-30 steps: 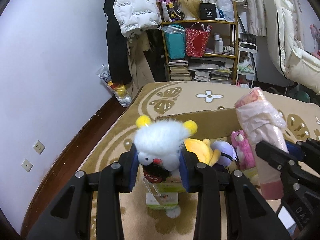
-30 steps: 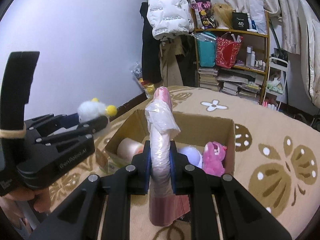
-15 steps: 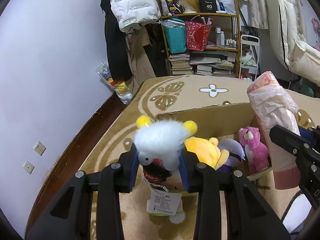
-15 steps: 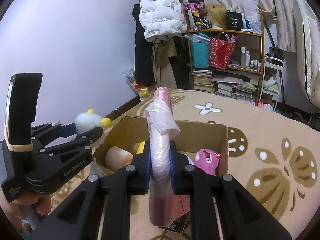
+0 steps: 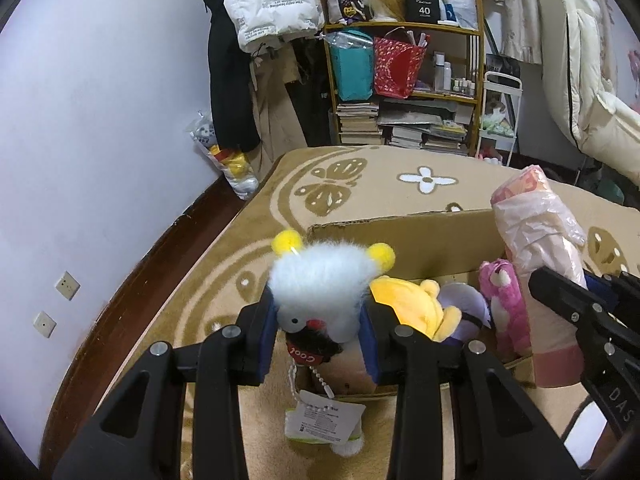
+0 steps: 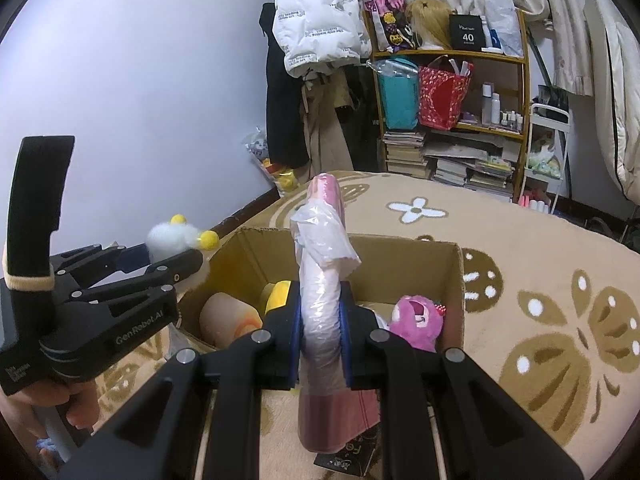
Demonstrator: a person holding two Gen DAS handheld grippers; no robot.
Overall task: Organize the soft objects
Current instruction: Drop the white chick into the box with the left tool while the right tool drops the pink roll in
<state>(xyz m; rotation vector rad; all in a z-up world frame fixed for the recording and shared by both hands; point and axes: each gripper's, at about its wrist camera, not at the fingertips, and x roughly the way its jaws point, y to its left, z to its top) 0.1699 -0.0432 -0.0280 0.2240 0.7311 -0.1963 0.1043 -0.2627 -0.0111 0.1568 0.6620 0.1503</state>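
"Cool" collar point(image 5: 306, 356) on white plush point(image 5: 318, 280); "40" box point(image 5: 424, 10).

Both claws, left claw point(image 5: 320, 334) and right claw point(image 6: 320, 340), are black plastic with blue pads and silver screws; the left reads "GenRobot.AI".

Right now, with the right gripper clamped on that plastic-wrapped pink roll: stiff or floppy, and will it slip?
The pink roll stands upright above and below the right gripper, so probably fairly firm. Its loose plastic wrap looks slick and could slide under the pads. Being tall, it would likely tip over in the cardboard box.
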